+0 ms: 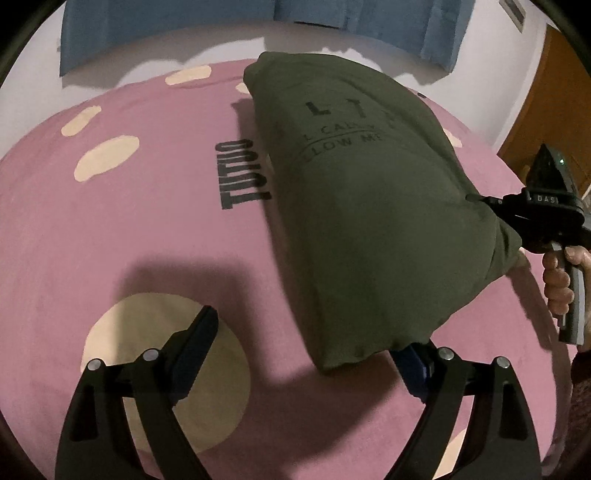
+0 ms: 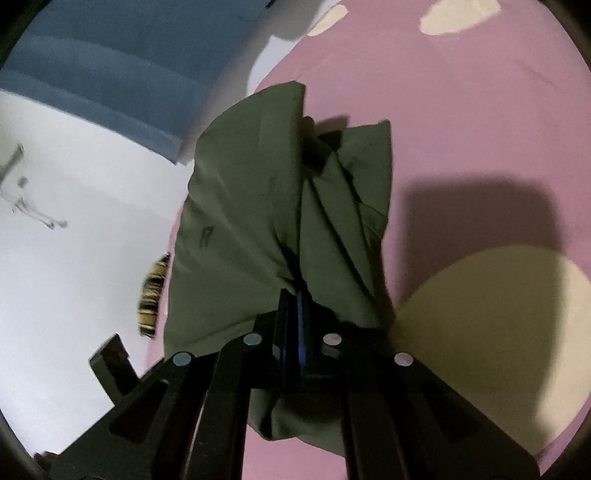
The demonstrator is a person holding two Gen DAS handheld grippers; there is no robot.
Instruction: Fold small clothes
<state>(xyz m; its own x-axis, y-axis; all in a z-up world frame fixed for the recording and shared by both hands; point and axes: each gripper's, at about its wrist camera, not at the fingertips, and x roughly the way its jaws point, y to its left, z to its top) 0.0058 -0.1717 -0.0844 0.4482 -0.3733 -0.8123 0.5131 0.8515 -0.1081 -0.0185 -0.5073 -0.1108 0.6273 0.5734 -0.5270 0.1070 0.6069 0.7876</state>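
Note:
An olive-green T-shirt (image 1: pixel 369 206) with dark lettering hangs lifted above the pink bedspread (image 1: pixel 129 229). My right gripper (image 1: pixel 491 206) is shut on its right edge; in the right wrist view the gripper (image 2: pixel 295 299) has its jaws closed on bunched green cloth (image 2: pixel 258 206). My left gripper (image 1: pixel 310 332) is open, its jaws wide apart. Its right finger (image 1: pixel 413 365) sits under the shirt's lower corner, and the left finger (image 1: pixel 199 332) is over a cream spot. The cloth is not pinched by it.
The bedspread has cream spots (image 1: pixel 107 157) and black lettering (image 1: pixel 242 173). A blue headboard (image 1: pixel 258 22) and white wall lie behind. A wooden door (image 1: pixel 546 110) is at the right. A striped item (image 2: pixel 151 295) lies at the bed's edge.

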